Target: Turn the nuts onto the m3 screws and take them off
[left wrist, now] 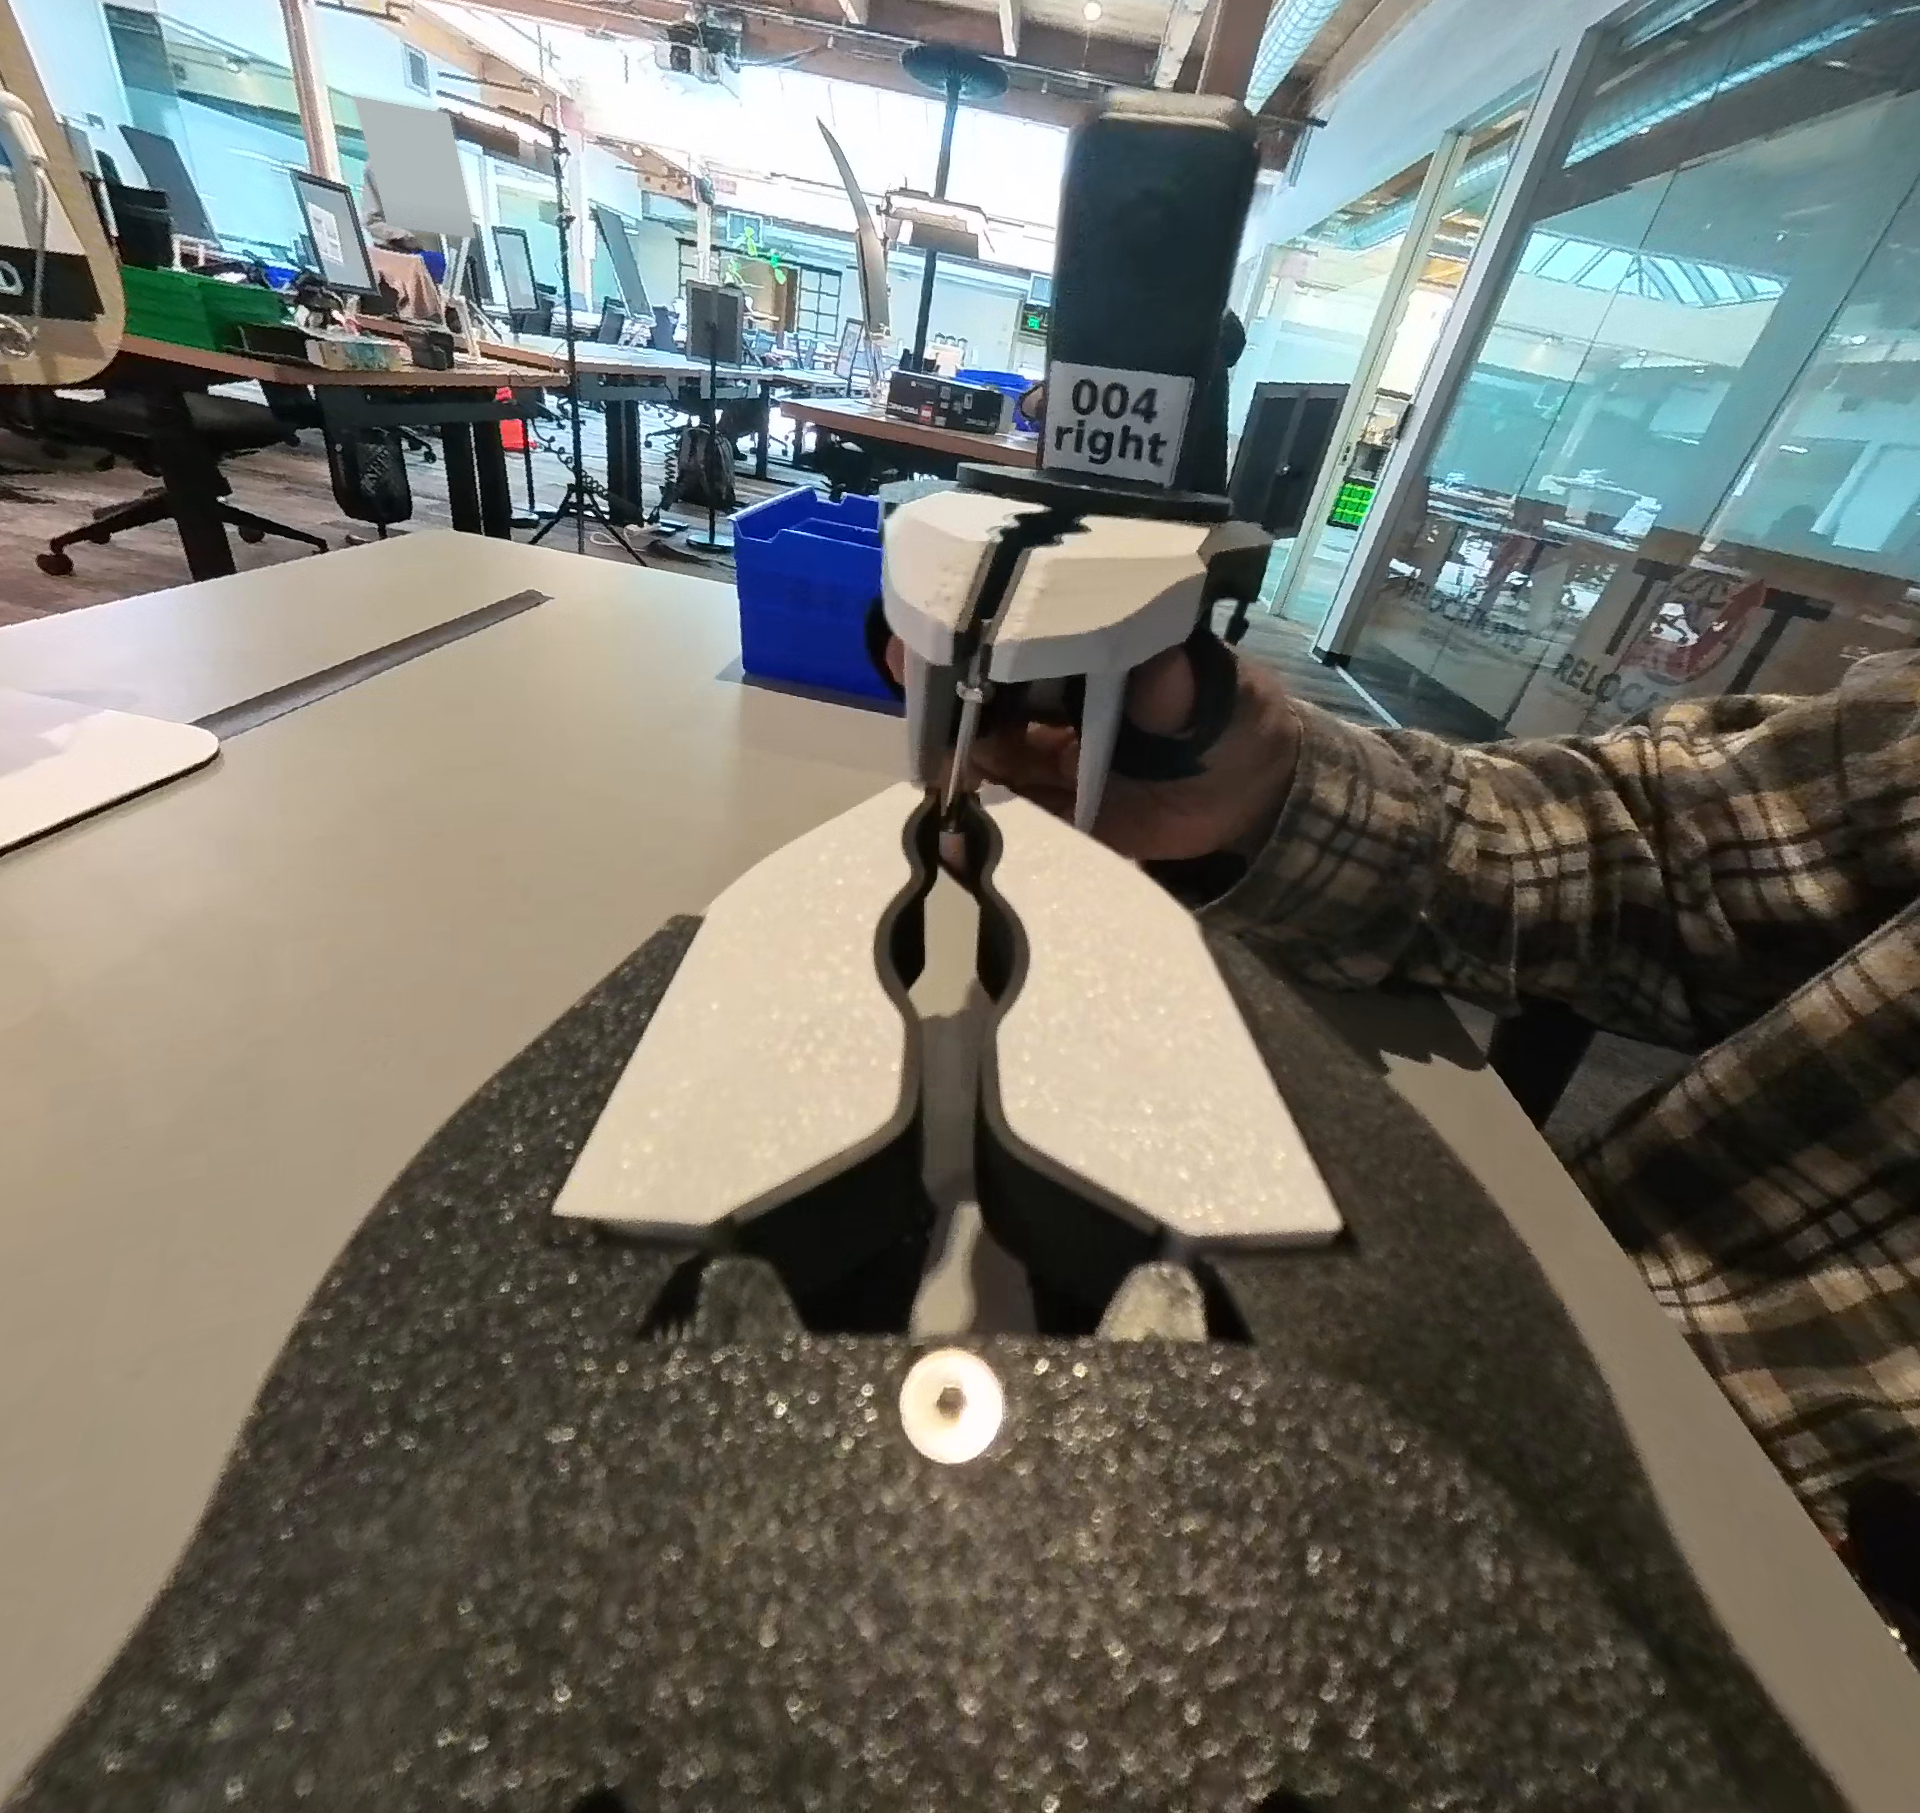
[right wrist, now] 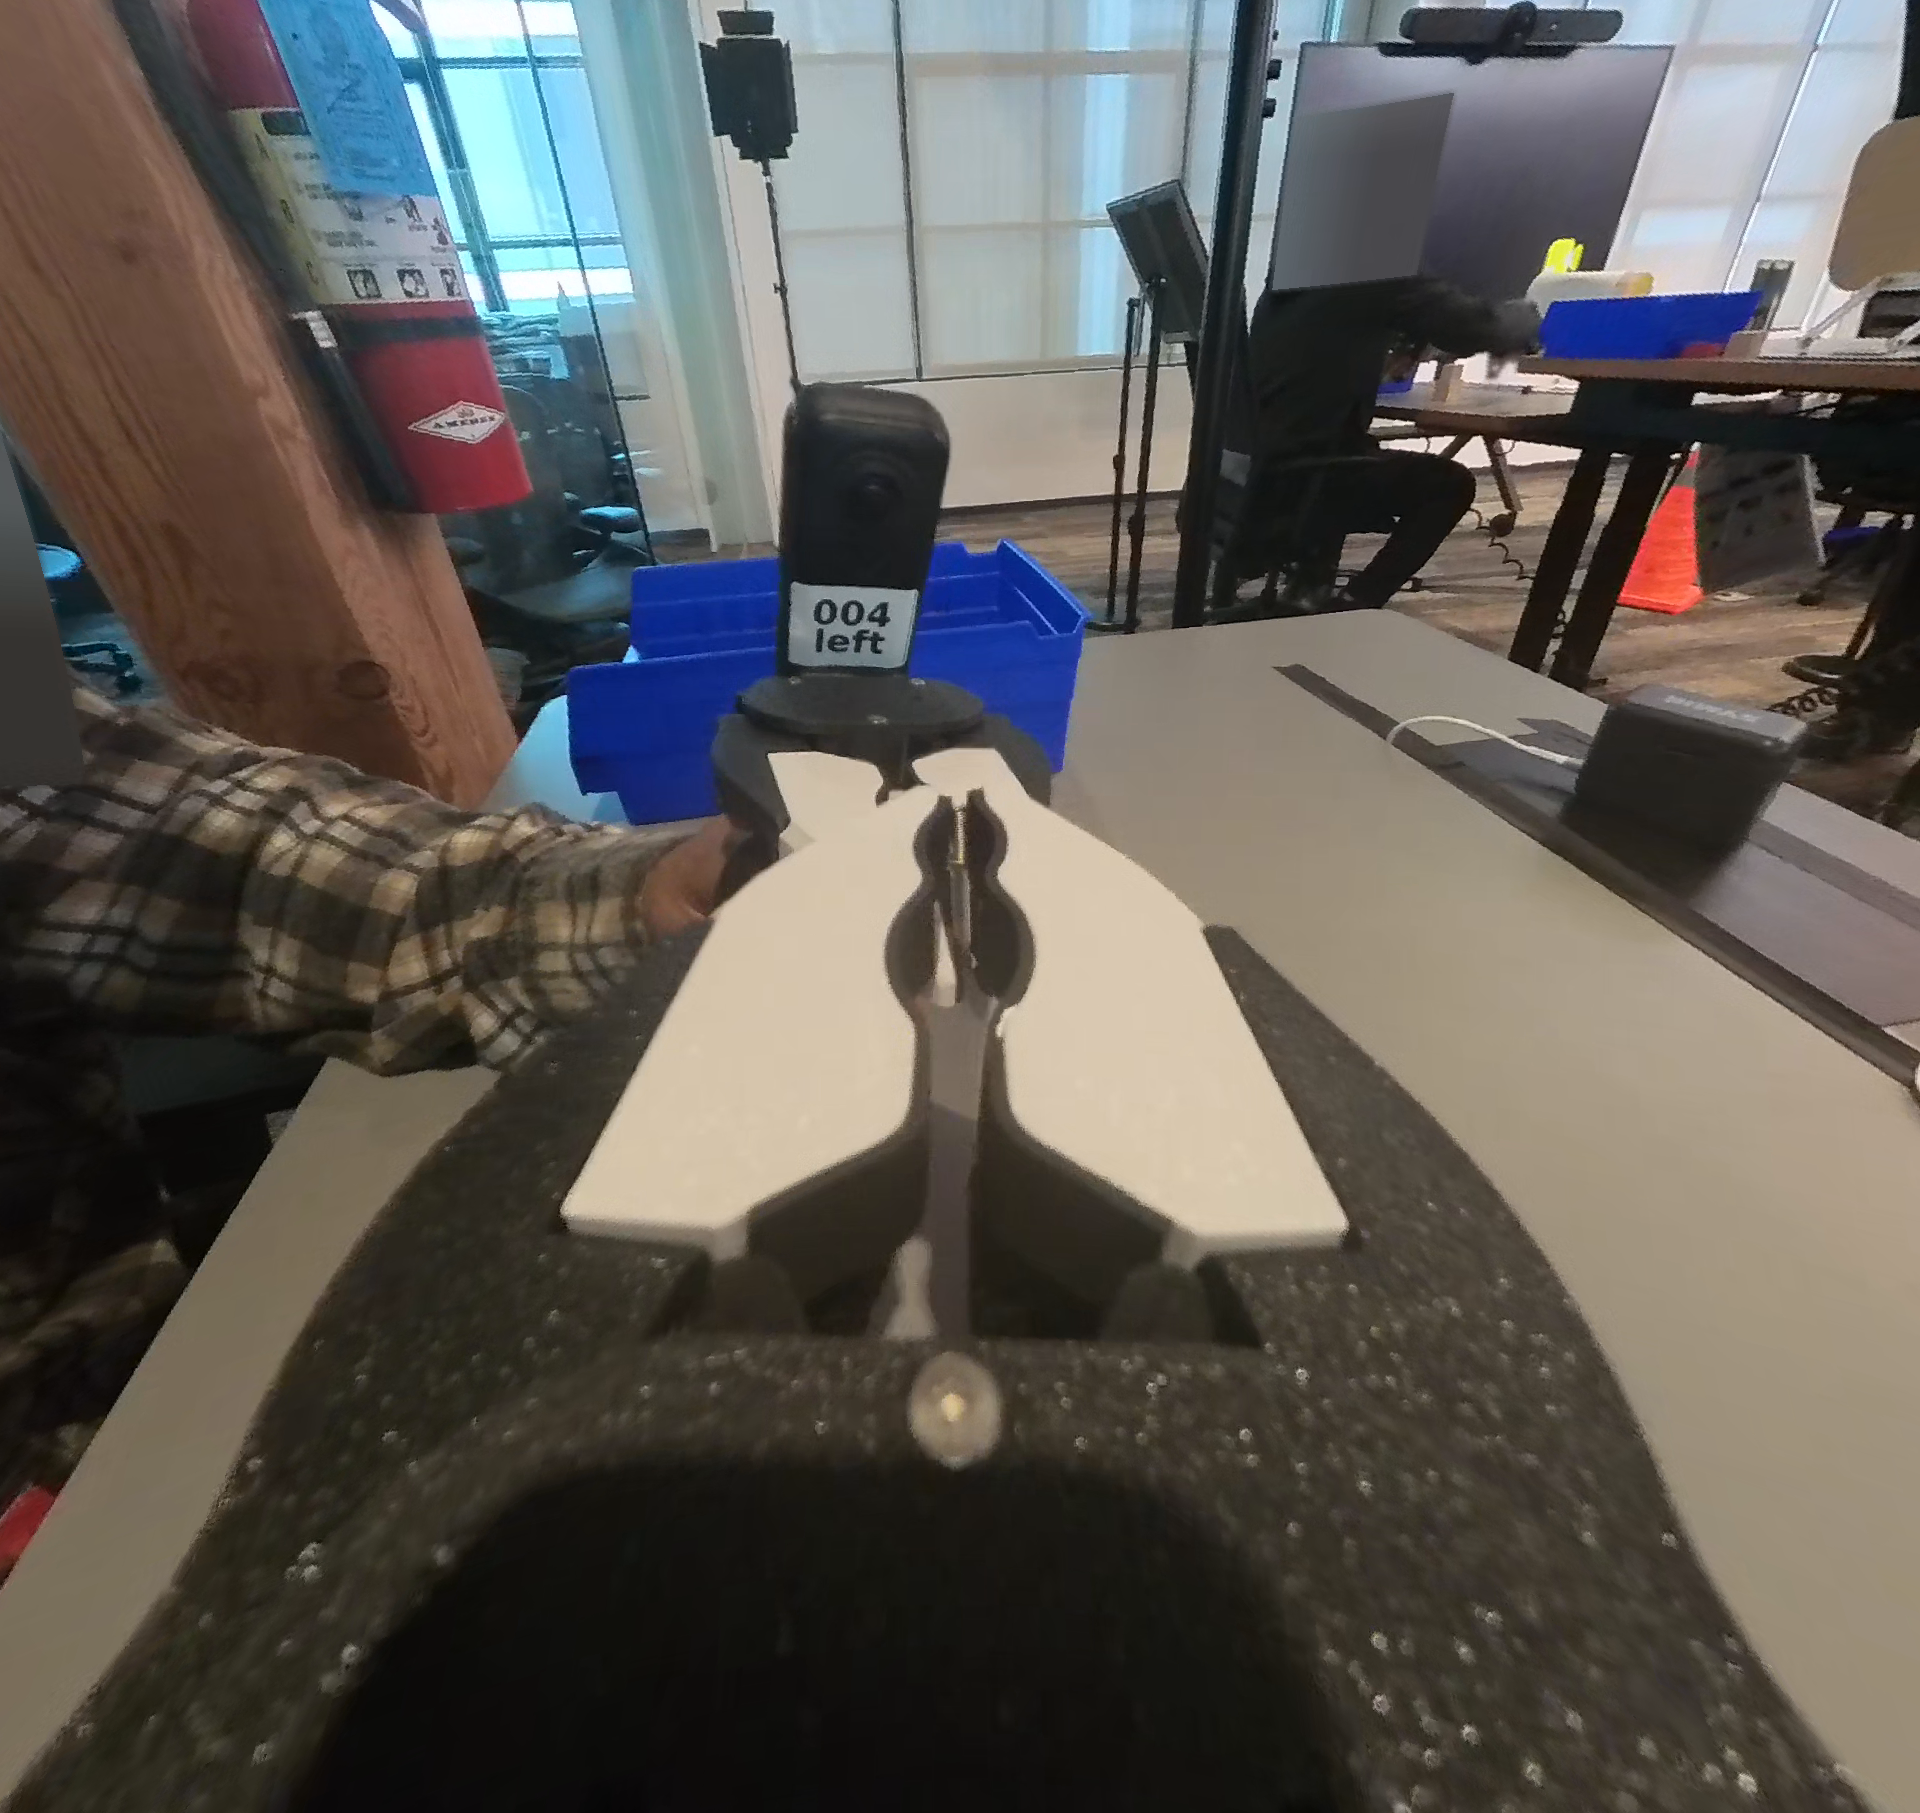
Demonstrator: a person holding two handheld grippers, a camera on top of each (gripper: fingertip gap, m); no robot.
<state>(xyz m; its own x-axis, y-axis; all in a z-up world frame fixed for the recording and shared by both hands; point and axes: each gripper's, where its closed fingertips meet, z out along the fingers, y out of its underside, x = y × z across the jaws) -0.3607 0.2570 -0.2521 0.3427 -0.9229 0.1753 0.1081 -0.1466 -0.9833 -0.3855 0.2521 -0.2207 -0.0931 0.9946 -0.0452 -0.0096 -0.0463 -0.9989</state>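
Observation:
A thin metal M3 screw [left wrist: 961,755] spans the gap between my two grippers above the grey table [left wrist: 416,828]. A small silver nut [left wrist: 972,691] sits on its shaft near the right gripper's fingers. My left gripper [left wrist: 948,813] is shut, its white tips pinching the screw's lower end. The right gripper [left wrist: 987,610] faces it from above, shut on the upper part. In the right wrist view the screw [right wrist: 966,890] lies along the narrow gap of my shut right gripper [right wrist: 961,813], with the left gripper [right wrist: 914,776] right beyond its tips.
A blue bin [left wrist: 800,600] stands at the table's far edge, also in the right wrist view [right wrist: 997,641]. A white board [left wrist: 83,766] lies far left. A dark box [right wrist: 1683,776] with a white cable sits by the cable slot. Plaid sleeves [left wrist: 1558,880] hold the grippers.

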